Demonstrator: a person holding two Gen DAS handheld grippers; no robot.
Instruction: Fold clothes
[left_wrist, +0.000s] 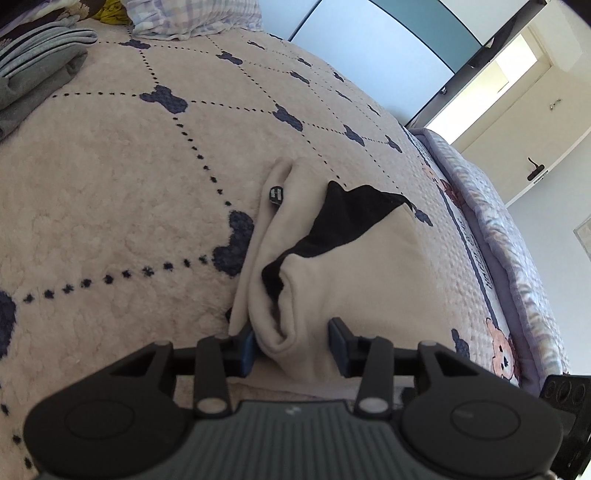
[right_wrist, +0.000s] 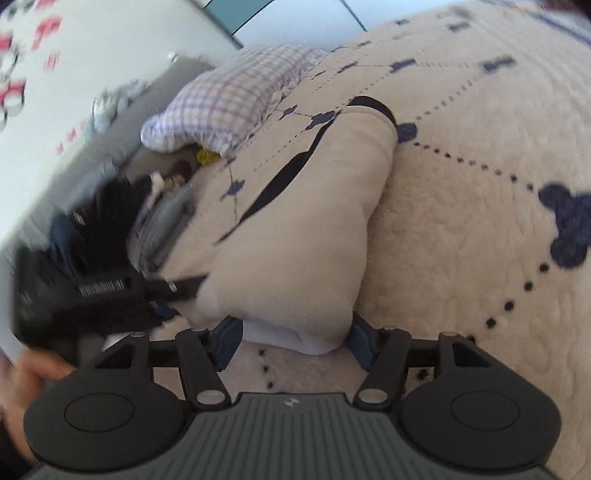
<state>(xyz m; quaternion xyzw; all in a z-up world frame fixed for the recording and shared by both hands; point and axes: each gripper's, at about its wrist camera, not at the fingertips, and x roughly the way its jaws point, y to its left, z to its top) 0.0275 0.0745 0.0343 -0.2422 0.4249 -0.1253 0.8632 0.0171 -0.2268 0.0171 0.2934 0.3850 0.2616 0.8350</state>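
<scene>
A: Where does the garment lie?

B: The cream garment (left_wrist: 343, 266) lies bunched on the fleece blanket (left_wrist: 110, 184) of the bed, with a black panel (left_wrist: 332, 225) showing along its folds and a small black tag (left_wrist: 275, 194) at its far edge. In the right wrist view the same cream garment (right_wrist: 306, 229) runs away from the camera, a black stripe (right_wrist: 284, 177) along its upper side.

A: And the left gripper?

B: The left gripper (left_wrist: 295, 349) has a thick fold of the cream cloth between its blue pads (left_wrist: 246, 350). The near pad presses on the fold; the other pad seems to touch it too, so the claw looks clamped on the garment.

A: The right one?

B: The right gripper (right_wrist: 293, 341) straddles the near end of the garment, where a white lining (right_wrist: 273, 334) peeks out. Its jaws stand apart; the picture is blurred, so whether the pads (right_wrist: 360, 343) graze the cloth cannot be told for certain.

A: Anything else around?

B: A checked pillow (right_wrist: 229, 99) sits at the head of the bed, a folded grey stack (left_wrist: 40, 55) lies beside it, and a person's hand (right_wrist: 37, 373) shows at the left edge of the right view.
</scene>
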